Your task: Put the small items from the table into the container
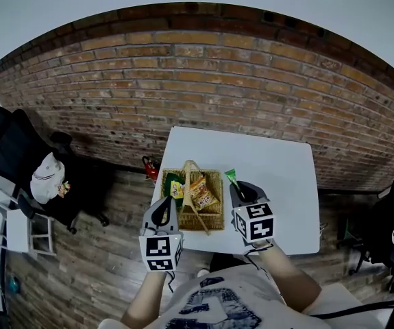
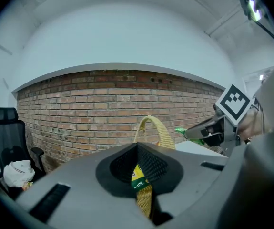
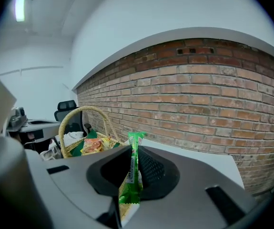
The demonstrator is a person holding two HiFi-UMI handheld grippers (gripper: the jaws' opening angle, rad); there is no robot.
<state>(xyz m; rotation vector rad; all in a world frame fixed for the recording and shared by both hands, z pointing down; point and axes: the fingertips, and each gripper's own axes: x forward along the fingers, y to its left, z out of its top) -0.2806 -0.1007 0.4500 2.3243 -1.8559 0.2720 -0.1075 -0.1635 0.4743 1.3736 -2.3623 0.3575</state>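
A wicker basket point(image 1: 214, 214) with a tall handle point(image 2: 153, 127) stands on the left part of the white table point(image 1: 286, 184) and holds snack packets point(image 1: 202, 192). My left gripper point(image 1: 168, 199) hangs over the basket's left edge. It is shut on a small yellow packet point(image 2: 137, 174). Just right of the basket, my right gripper point(image 1: 236, 186) is shut on a slim green packet point(image 3: 133, 168). That green packet point(image 1: 230, 176) sticks up past the fingertips. In the right gripper view the basket point(image 3: 75, 147) lies to the left.
A brick wall point(image 1: 251, 94) runs behind the table. A black office chair point(image 1: 18, 156) with a white cap on it stands on the wooden floor at the left, next to a white shelf point(image 1: 25, 232). A red object point(image 1: 150, 167) sits on the floor by the table's left corner.
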